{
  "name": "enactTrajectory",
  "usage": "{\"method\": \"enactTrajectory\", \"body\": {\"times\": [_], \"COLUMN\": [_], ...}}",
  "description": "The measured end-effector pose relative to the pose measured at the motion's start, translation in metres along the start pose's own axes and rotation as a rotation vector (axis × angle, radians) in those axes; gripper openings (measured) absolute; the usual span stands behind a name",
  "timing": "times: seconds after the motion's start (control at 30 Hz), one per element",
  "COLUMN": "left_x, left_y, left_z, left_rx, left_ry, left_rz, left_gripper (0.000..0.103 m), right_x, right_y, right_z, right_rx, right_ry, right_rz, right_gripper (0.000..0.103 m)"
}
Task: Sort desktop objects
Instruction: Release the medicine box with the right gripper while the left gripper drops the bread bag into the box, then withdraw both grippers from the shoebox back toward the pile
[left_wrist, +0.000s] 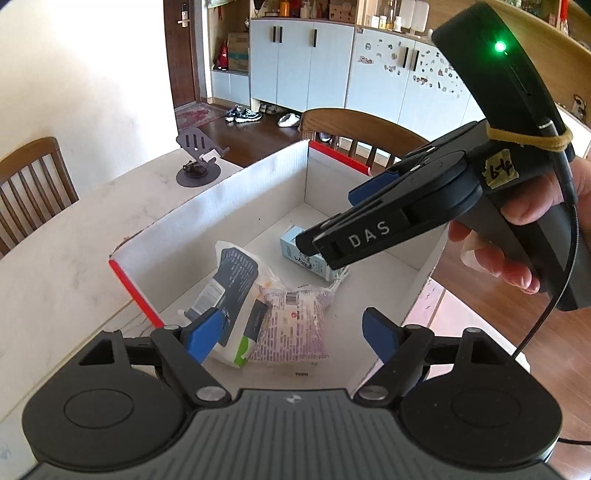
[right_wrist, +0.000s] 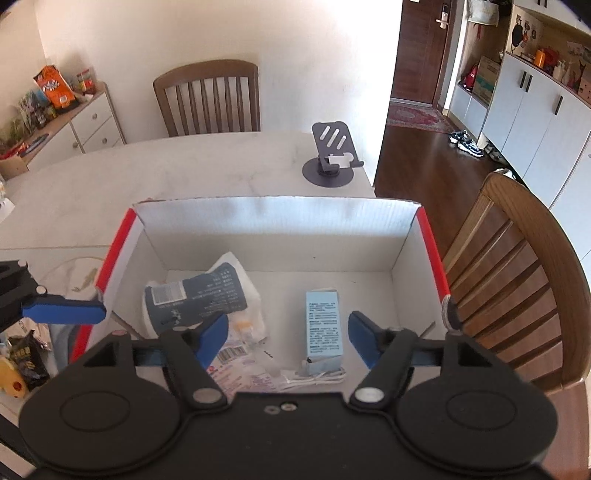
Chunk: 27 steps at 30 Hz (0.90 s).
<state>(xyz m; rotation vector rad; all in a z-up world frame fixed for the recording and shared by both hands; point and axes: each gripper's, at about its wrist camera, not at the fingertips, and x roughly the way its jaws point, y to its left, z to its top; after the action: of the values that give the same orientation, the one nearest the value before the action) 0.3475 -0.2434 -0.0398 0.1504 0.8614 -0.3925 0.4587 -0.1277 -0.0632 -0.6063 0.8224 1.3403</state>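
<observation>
A white cardboard box with red edges (left_wrist: 236, 206) (right_wrist: 273, 218) stands on the marble table. Inside lie a dark-blue-and-white wipes pack (left_wrist: 232, 291) (right_wrist: 199, 295), a clear packet with purple print (left_wrist: 291, 325) (right_wrist: 240, 373), a light blue carton (left_wrist: 291, 240) (right_wrist: 323, 321) and a white cable (right_wrist: 314, 378). My left gripper (left_wrist: 291, 336) is open and empty above the box's near end. My right gripper (right_wrist: 288, 336) is open and empty above the box; the left wrist view shows it hovering over the blue carton (left_wrist: 328, 236).
A dark phone stand (left_wrist: 199, 162) (right_wrist: 330, 158) sits on the table beyond the box. Wooden chairs (right_wrist: 210, 99) (right_wrist: 517, 280) stand at the table's far and right sides. Snack packets (right_wrist: 26, 354) lie left of the box. A white cable lies on the table (right_wrist: 74, 273).
</observation>
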Motion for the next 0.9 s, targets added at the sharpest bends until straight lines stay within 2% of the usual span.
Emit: {"method": "enactTrajectory", "body": {"times": [0.47, 0.63, 0.9], "left_x": [-0.029, -0.045, -0.08], "left_y": [0.008, 0.014, 0.028], "left_z": [-0.019, -0.028, -0.048], "left_rx": [-0.044, -0.061, -0.081], "left_ry": [-0.067, -0.107, -0.168], "left_rz": [-0.039, -0.031, -0.012], "left_gripper": [0.088, 0.101, 0.103], "right_x": [-0.028, -0.043, -0.072], "right_y": [0.019, 0.026, 0.044], "right_z": [-0.011, -0.017, -0.033], "right_rx": [0.043, 0.058, 0.097], "right_ry": [-0.075, -0.114, -0.171], "right_rz": [-0.016, -0.023, -0.035], "right_gripper": [0.078, 0.079, 0.08]}}
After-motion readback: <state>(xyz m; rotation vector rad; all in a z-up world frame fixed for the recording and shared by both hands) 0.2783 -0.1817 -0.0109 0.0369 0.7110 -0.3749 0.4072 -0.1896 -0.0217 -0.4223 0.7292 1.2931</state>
